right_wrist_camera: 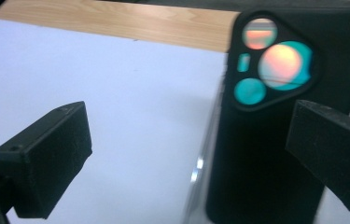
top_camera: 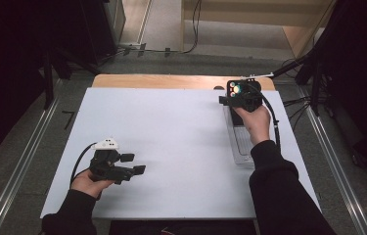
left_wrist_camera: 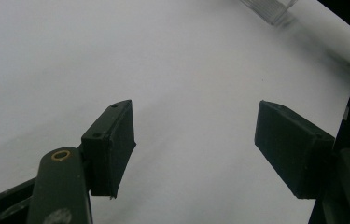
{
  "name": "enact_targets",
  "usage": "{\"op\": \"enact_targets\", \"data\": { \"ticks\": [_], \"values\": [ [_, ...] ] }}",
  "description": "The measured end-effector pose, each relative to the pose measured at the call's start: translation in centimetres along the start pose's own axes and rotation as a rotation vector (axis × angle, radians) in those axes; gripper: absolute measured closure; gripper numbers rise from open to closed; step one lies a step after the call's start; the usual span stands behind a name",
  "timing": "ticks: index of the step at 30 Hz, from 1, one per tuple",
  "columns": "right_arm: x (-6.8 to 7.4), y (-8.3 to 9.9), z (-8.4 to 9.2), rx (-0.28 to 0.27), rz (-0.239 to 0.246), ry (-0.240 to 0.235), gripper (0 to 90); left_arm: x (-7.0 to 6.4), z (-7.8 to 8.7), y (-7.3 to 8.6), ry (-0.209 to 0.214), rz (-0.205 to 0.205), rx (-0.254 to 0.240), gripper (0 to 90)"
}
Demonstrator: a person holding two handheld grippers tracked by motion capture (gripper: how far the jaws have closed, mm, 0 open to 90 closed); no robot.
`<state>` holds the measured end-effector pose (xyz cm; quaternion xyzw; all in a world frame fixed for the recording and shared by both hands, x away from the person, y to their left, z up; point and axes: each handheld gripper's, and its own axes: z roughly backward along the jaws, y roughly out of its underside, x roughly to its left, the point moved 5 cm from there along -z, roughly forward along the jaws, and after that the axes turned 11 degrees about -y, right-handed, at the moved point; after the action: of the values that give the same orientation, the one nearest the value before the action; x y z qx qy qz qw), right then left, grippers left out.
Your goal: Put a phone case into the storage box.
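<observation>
Black phone (right_wrist_camera: 275, 126) with a triangular camera bump lies back-up at the far right of the white table (top_camera: 171, 147), on a clear plastic tray (top_camera: 242, 147) — the wooden table edge just beyond it. Right gripper (right_wrist_camera: 196, 154) hangs over the phone, jaws spread wide, pads clear of it — released. Left gripper (top_camera: 133, 164) rests near left, jaws parted, nothing between them.

One black phone (right_wrist_camera: 275, 140) with its camera cluster showing lies at the table's (top_camera: 171, 122) far right edge, in one clear plastic tray (top_camera: 242, 147) along that edge. Two handheld grippers: the left gripper (top_camera: 133, 164) near the front left corner, the right gripper (top_camera: 235, 98) over the phone.
</observation>
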<state>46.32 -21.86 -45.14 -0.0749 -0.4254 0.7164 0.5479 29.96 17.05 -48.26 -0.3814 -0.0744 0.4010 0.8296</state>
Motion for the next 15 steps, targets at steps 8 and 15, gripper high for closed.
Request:
{"op": "enact_targets", "data": {
  "ticks": [8,15],
  "values": [
    [2.2,0.6,0.1,0.021,0.048,-0.077,0.0,0.2,0.0,-0.1,0.0,0.0,0.001,28.8],
    [3.5,1.5,0.0,0.044,0.069,-0.122,0.0,0.2,0.1,-0.1,0.003,0.004,0.002,28.7]
  ]
}}
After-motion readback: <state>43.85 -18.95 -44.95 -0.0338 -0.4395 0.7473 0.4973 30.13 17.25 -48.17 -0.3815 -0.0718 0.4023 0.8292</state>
